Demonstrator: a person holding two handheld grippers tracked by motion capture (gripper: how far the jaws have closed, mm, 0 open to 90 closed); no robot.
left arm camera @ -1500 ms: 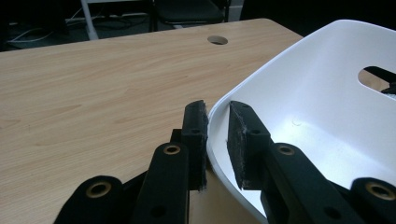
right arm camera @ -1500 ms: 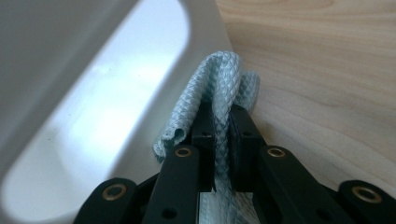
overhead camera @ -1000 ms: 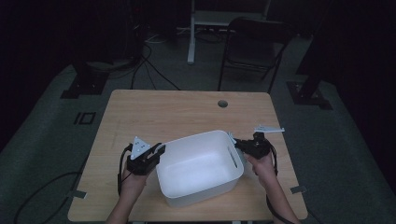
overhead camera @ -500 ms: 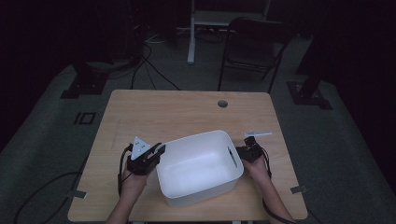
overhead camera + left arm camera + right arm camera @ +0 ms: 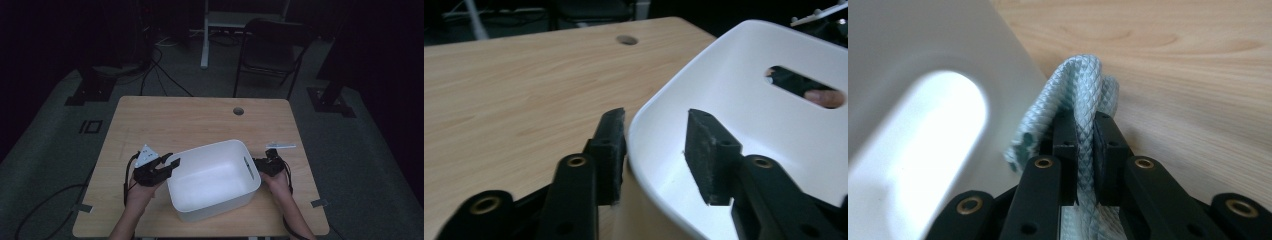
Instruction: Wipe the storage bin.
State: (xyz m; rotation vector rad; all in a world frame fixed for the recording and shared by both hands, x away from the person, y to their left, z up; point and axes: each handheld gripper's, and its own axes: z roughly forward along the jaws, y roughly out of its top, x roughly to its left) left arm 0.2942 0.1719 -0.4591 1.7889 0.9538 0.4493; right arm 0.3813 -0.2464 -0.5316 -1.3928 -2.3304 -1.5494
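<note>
Cloth [image 5: 1083, 100] between right claw [image 5: 1086, 150] pads

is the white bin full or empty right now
Empty. The high view looks straight into the white bin and shows only bare white floor and walls; the left gripper view shows a bare inner wall with its handle slot.

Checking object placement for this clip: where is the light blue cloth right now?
In the right gripper view, the light blue cloth is pinched between the right gripper jaws, beside the white bin's slotted wall, above the wooden table.

A white tub [image 5: 212, 187] sits on a light wood-grain table [image 5: 190, 117]; the cloth [image 5: 1075, 100] is pale blue, diamond-quilted.
</note>
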